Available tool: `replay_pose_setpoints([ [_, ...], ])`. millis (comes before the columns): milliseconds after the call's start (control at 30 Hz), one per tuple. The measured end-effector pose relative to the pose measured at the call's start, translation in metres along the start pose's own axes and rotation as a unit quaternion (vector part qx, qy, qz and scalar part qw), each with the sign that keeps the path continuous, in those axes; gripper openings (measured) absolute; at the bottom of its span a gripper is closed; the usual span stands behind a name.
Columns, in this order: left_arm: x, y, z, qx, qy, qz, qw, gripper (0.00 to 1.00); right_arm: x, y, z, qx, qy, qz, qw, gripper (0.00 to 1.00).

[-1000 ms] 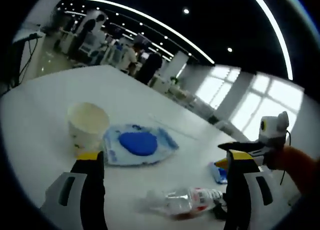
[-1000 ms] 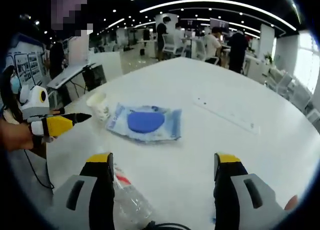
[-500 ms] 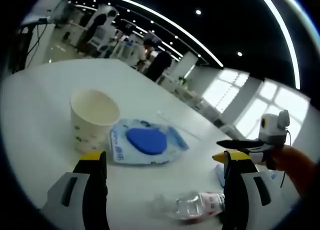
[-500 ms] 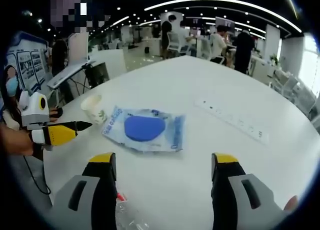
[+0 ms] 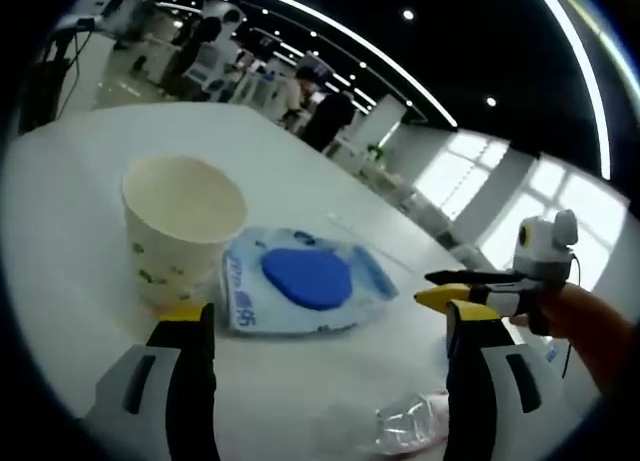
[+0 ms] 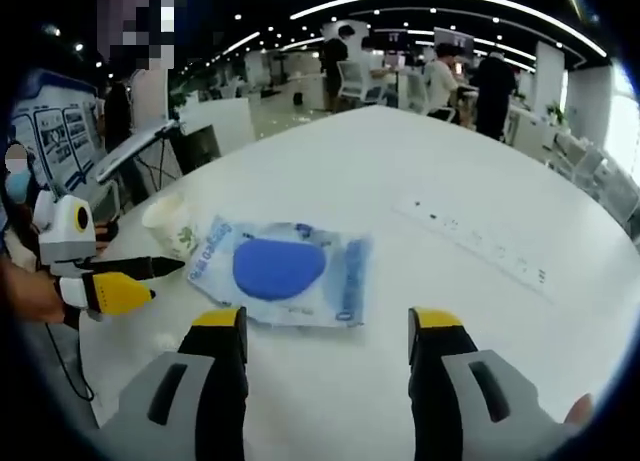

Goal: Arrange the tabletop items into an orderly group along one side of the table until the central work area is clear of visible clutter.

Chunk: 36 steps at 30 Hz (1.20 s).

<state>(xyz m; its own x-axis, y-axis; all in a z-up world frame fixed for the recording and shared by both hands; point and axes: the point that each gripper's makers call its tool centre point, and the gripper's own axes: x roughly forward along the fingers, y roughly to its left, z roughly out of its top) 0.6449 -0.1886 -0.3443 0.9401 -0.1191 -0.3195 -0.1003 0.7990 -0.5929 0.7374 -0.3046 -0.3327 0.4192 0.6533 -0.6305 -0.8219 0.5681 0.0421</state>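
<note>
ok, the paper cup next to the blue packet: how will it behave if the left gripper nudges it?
The paper cup looks empty and thin-walled, so probably light and easily crushed. It stands upright, taller than its base, so a high push may tip it. It seems to touch the blue packet, which could drag along.

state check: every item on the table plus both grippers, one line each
paper cup: upright, looks empty
blue sealed pouch: lying flat, beside the cup
plastic bottle: on its side
power strip: flat on the table
left gripper: open, holding nothing
right gripper: open, holding nothing
</note>
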Motion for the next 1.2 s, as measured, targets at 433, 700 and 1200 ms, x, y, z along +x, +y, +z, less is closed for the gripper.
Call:
replay_pose_setpoints([
  [433, 0.01, 0.013, 0.003, -0.007, -0.001, 0.019, 0.9998, 0.86, 0.024, -0.002, 0.003, 0.006, 0.006, 0.01, 0.9999, 0.54],
  [700, 0.012, 0.02, -0.001, 0.001, 0.008, 0.032, 0.9995, 0.77, 0.032, -0.002, -0.002, 0.011, 0.019, 0.015, 0.9996, 0.42],
  [1200, 0.016, 0.03, -0.003, 0.037, 0.02, 0.048, 0.9979, 0.54, 0.043, -0.009, -0.008, 0.02, 0.029, 0.01, 0.9993, 0.32],
])
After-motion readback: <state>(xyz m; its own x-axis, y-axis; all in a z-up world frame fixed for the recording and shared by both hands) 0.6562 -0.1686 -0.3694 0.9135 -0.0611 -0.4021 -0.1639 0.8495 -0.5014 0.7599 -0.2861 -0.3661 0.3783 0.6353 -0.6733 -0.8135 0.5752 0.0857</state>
